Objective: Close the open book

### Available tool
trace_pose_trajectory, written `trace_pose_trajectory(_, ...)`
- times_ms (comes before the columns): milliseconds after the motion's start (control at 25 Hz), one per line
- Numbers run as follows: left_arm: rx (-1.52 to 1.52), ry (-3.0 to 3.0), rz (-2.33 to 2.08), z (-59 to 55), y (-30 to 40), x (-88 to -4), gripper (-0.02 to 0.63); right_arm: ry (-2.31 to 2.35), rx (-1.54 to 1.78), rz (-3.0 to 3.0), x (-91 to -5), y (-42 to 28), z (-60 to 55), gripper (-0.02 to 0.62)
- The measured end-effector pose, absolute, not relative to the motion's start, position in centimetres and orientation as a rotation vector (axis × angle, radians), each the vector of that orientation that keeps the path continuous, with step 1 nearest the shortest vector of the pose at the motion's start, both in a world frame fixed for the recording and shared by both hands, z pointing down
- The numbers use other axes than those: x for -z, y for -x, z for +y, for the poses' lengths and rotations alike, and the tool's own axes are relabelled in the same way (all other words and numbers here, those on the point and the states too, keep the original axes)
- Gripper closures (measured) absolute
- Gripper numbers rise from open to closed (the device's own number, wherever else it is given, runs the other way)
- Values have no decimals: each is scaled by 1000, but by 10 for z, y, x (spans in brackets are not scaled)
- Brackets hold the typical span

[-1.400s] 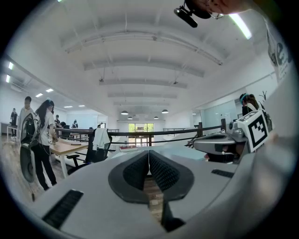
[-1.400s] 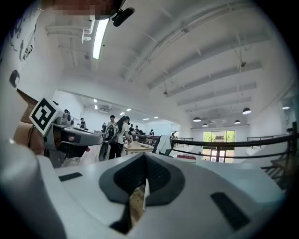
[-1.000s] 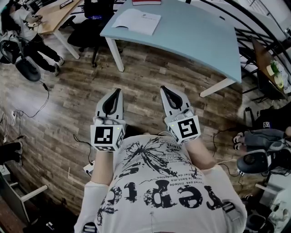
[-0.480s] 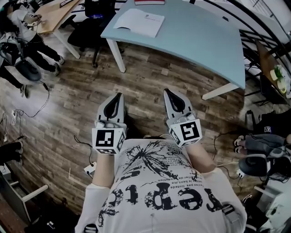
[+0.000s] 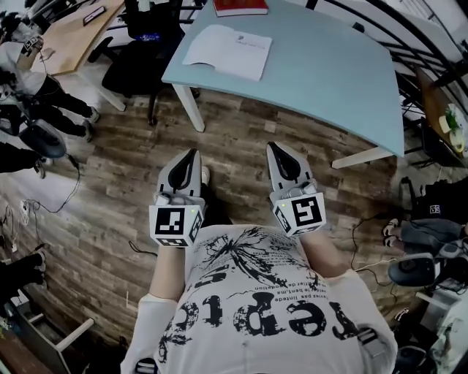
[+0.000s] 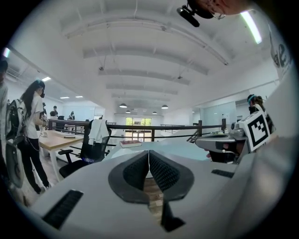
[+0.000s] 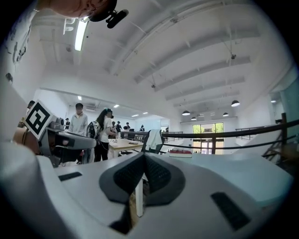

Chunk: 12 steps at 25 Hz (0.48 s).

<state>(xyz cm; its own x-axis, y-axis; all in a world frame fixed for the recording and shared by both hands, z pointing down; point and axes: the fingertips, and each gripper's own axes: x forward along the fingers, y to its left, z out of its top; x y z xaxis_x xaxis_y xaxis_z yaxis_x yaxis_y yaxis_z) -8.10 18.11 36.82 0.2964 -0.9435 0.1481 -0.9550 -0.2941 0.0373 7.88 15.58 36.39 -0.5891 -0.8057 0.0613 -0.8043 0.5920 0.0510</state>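
Note:
The open book (image 5: 228, 51) lies flat with its white pages up, near the far left corner of the pale blue table (image 5: 329, 73). My left gripper (image 5: 191, 155) and right gripper (image 5: 272, 147) hang side by side over the wooden floor, well short of the table's near edge. Both point toward the table. Each has its jaws shut with nothing between them, as seen in the left gripper view (image 6: 149, 153) and the right gripper view (image 7: 144, 156). The open book is hidden behind the jaws in both gripper views.
A closed red book (image 5: 240, 7) lies at the table's far edge, past the open one. A black office chair (image 5: 142, 51) and a wooden desk (image 5: 73, 29) stand left of the table, with people (image 5: 29, 95) beside them. White table legs (image 5: 189, 106) and floor cables (image 5: 55, 182) are nearby.
The table and open book have slid lower in the head view as the person moved toward them. Both grippers travelled forward with the body and stayed shut.

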Motion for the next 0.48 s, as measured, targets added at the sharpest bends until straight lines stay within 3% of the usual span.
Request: trace_pose_trajectory(480,-211,-2581,-1542,-39,178,-352,588,-1655,-79,-2564,-357,9,-37,586)
